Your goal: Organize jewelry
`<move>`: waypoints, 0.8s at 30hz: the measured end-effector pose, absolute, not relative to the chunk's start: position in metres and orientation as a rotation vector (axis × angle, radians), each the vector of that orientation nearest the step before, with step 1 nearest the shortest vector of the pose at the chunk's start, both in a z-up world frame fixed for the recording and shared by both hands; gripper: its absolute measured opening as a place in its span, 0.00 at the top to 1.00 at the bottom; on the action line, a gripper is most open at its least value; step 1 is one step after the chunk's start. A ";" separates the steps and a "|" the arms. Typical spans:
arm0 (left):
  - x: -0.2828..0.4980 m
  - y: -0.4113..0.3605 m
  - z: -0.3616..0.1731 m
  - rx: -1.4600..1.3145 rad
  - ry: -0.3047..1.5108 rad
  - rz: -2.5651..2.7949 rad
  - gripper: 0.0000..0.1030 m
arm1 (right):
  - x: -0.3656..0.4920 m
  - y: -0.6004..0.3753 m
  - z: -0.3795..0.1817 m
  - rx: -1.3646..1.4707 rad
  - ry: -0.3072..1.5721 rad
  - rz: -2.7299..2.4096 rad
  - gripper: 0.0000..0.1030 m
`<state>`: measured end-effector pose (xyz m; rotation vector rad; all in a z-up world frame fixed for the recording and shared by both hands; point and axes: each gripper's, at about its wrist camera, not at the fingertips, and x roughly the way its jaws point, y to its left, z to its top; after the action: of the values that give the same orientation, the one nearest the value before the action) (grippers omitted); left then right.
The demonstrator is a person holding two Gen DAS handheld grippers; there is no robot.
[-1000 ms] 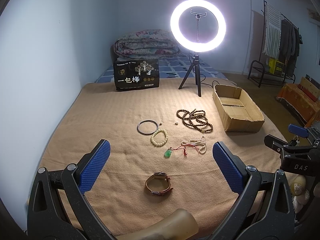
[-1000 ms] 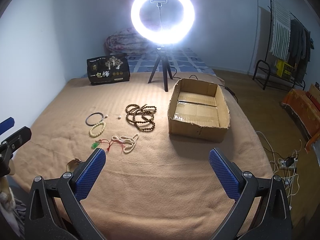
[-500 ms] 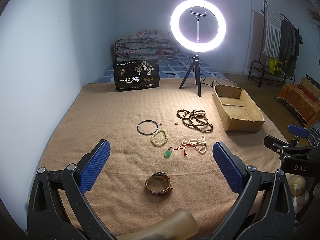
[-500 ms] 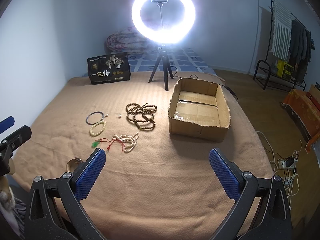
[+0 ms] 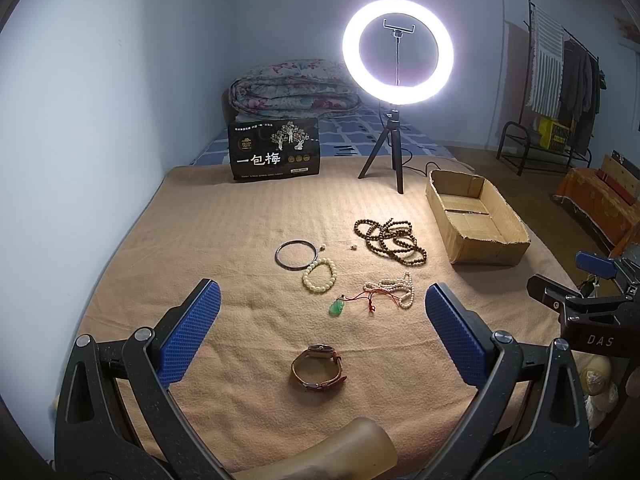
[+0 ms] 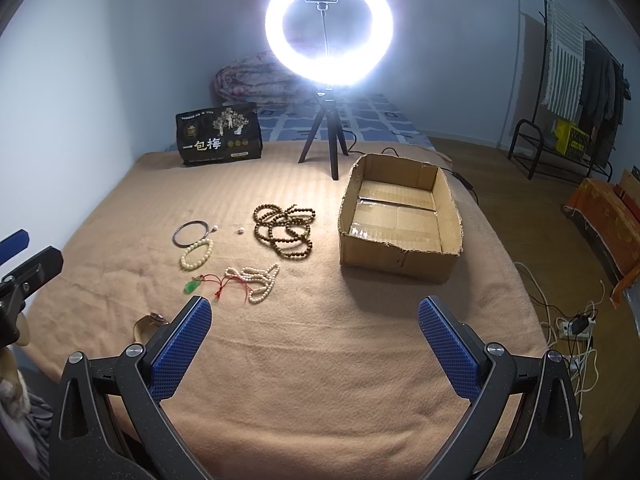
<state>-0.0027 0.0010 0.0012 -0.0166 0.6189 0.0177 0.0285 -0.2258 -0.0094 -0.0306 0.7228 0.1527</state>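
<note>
A: Start with the left wrist view. How far along is the job?

B: As I read it, nothing is sorted yet. The left gripper (image 5: 322,328) hangs above the tan blanket (image 5: 224,240) with its jaws spread wide and nothing between them. All the jewelry lies loose on the blanket: a brown-strap watch (image 5: 319,367) nearest, then a green pendant on a red cord (image 5: 339,306), a white bead strand (image 5: 394,286) touching that cord, a cream bead bracelet (image 5: 319,275) overlapping a dark bangle (image 5: 296,254), 2 tiny loose beads (image 5: 323,245), and a tangle of brown bead strings (image 5: 390,240). The cardboard box (image 5: 516,236) sits to the right, and it looks empty.

A: And the right wrist view?

B: The right gripper (image 6: 314,336) is likewise wide open and holding nothing. The box (image 6: 400,254) shows its bare, taped floor clearly here, so every piece is left to move, if the box is the goal.

A: What does 1 view give that the other lacks?

B: The left view shows the whole watch and a pale rounded object (image 5: 352,446) at the bottom edge; the right view has the watch (image 6: 150,325) mostly hidden behind a finger, but adds a power strip (image 6: 574,326) with cables on the floor.
</note>
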 end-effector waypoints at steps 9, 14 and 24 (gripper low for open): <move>-0.003 0.001 0.001 -0.017 0.619 0.019 0.00 | 0.028 -0.225 -0.010 -0.032 0.723 0.154 0.00; -0.003 0.001 0.001 -0.018 0.619 0.018 0.00 | 0.027 -0.224 -0.011 -0.036 0.725 0.158 0.00; -0.003 0.007 0.002 -0.018 0.624 0.025 0.00 | 0.031 -0.224 -0.011 -0.030 0.739 0.144 0.00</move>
<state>-0.0030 0.0070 0.0023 -0.0177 0.6239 0.0253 0.0312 -0.2242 -0.0108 -0.0305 0.7387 0.1439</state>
